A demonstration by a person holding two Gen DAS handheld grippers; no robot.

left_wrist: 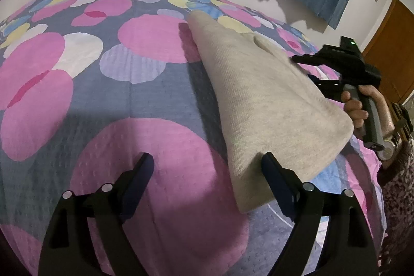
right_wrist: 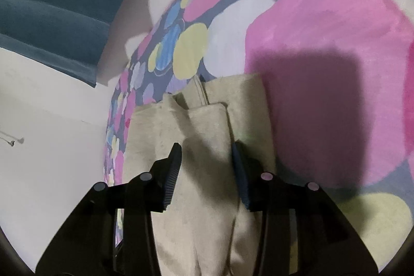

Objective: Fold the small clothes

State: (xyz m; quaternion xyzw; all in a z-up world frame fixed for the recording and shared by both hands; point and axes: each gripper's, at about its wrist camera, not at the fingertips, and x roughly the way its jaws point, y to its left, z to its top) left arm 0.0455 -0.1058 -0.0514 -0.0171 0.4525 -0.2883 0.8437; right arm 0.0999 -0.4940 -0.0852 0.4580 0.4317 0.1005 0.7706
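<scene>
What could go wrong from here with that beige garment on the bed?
The folded beige garment has layers bunched between the right gripper fingers; pulling away might drag a fold open. The left gripper stands wide open with one finger against the garment's edge, so moving it carelessly could nudge the pile askew on the flowered bedspread.

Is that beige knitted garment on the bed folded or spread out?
Folded: the beige knitted garment shows stacked layers with a doubled, rounded edge.

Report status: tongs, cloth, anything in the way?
Left tongs open, empty, beside the cloth. Right tongs part open astride a cloth fold, pads not clearly pressing. Cloth folded on bedspread. Nothing in the way.
</scene>
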